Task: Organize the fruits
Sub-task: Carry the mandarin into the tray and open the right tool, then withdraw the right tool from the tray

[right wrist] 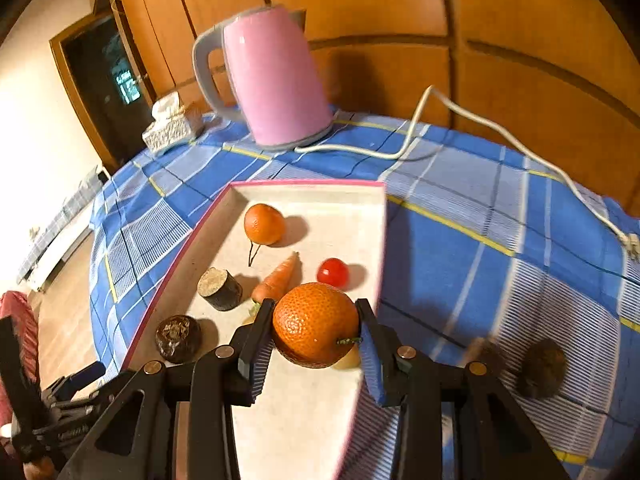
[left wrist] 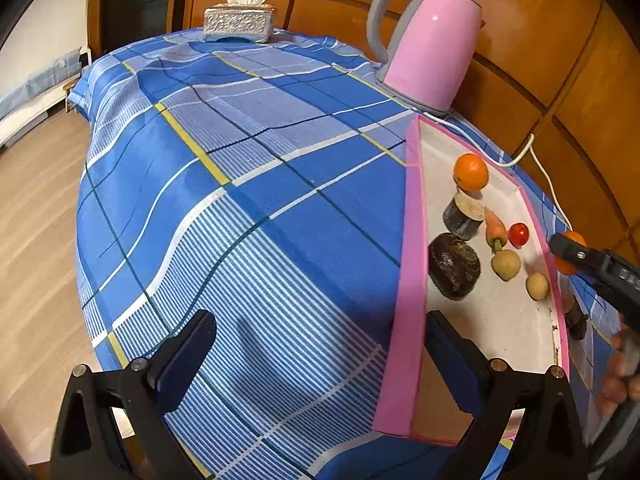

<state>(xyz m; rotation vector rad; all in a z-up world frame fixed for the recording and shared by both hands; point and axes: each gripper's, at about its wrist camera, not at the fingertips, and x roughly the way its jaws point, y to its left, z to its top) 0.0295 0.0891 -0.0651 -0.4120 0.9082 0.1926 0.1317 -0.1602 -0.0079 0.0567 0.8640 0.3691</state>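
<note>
My right gripper (right wrist: 316,330) is shut on an orange (right wrist: 314,324) and holds it over the right rim of the pink-edged tray (right wrist: 360,208). In the left wrist view that orange (left wrist: 570,256) shows beside the tray's far rim (left wrist: 412,240). The tray holds another orange (right wrist: 264,224), a carrot (right wrist: 276,278), a red tomato (right wrist: 333,273), a cut dark stump piece (right wrist: 220,289), a dark brown round fruit (right wrist: 178,338) and two small pale fruits (left wrist: 506,265). My left gripper (left wrist: 320,354) is open and empty over the cloth, by the tray's near corner.
A pink kettle (right wrist: 276,80) with a white cord (right wrist: 460,108) stands behind the tray. A tissue box (left wrist: 239,20) is at the far table edge. Two dark brown fruits (right wrist: 540,368) lie on the blue checked cloth (left wrist: 240,200) right of the tray.
</note>
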